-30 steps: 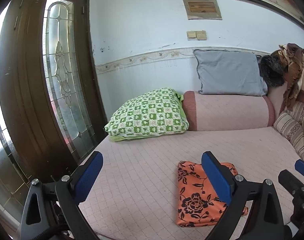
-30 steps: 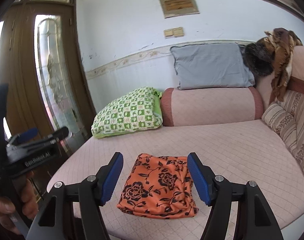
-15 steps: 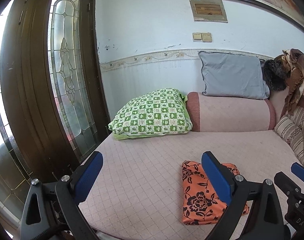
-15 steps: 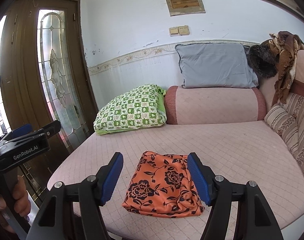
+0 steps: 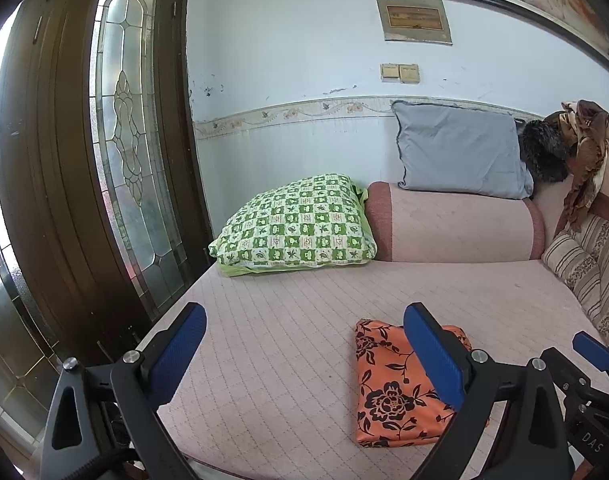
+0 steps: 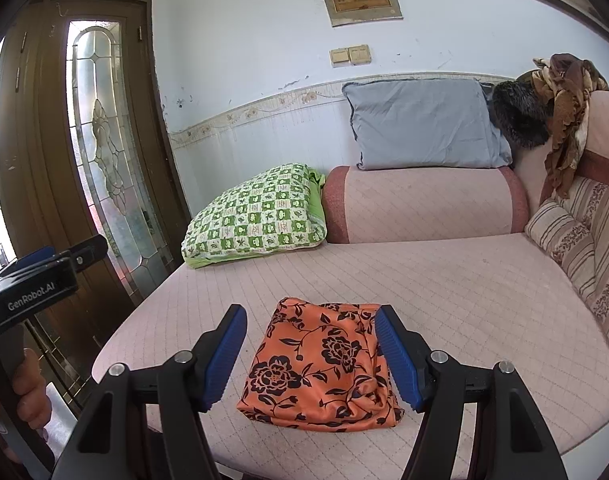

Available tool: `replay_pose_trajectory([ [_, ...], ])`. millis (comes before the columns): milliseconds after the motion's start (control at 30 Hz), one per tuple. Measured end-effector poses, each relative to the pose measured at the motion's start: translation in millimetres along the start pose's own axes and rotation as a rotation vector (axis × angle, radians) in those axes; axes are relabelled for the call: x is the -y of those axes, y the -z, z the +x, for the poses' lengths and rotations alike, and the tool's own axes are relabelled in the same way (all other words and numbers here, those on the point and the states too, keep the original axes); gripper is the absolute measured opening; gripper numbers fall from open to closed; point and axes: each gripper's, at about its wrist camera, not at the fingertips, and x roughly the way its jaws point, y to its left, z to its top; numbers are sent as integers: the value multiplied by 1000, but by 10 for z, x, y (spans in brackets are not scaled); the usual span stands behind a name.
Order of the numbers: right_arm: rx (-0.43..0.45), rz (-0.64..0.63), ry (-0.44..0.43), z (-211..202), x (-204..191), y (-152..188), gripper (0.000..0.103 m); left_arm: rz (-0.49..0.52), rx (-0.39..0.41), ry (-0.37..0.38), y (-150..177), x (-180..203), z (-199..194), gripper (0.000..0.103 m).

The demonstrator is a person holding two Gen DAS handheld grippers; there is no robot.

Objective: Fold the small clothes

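An orange cloth with black flowers point(image 6: 320, 364) lies folded into a small rectangle near the front edge of the pink couch seat point(image 6: 444, 280). It also shows in the left wrist view point(image 5: 388, 392). My right gripper point(image 6: 310, 354) is open and empty, held just in front of the cloth, apart from it. My left gripper point(image 5: 304, 354) is open and empty, to the left of the cloth and off it. The right gripper's tip shows at the right in the left wrist view point(image 5: 592, 344).
A green checked pillow point(image 6: 256, 216) lies at the back left of the seat. A pink bolster point(image 6: 424, 204) with a grey cushion point(image 6: 420, 124) stands behind. Striped cushions point(image 6: 584, 248) line the right. A wooden door with glass panes point(image 5: 104, 180) stands on the left.
Both grippers have drawn back and a little up from the folded cloth. The cloth has stayed in place on the seat.
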Motion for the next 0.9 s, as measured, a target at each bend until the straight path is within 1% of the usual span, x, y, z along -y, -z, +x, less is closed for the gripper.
replay_pose_trajectory([
  [267,-5,-6,-6,31,-18,3,70,-24,-5,1,12,-61,29,99],
  [633,-13,-15,-26,75,-64,31,70,-30,-8,-7,34,-95,48,99],
  [733,-12,-17,-29,73,-76,38,70,-34,-3,-1,36,-99,50,99],
  [900,-18,-24,-40,95,-90,46,70,-42,13,32,37,-82,41,99],
])
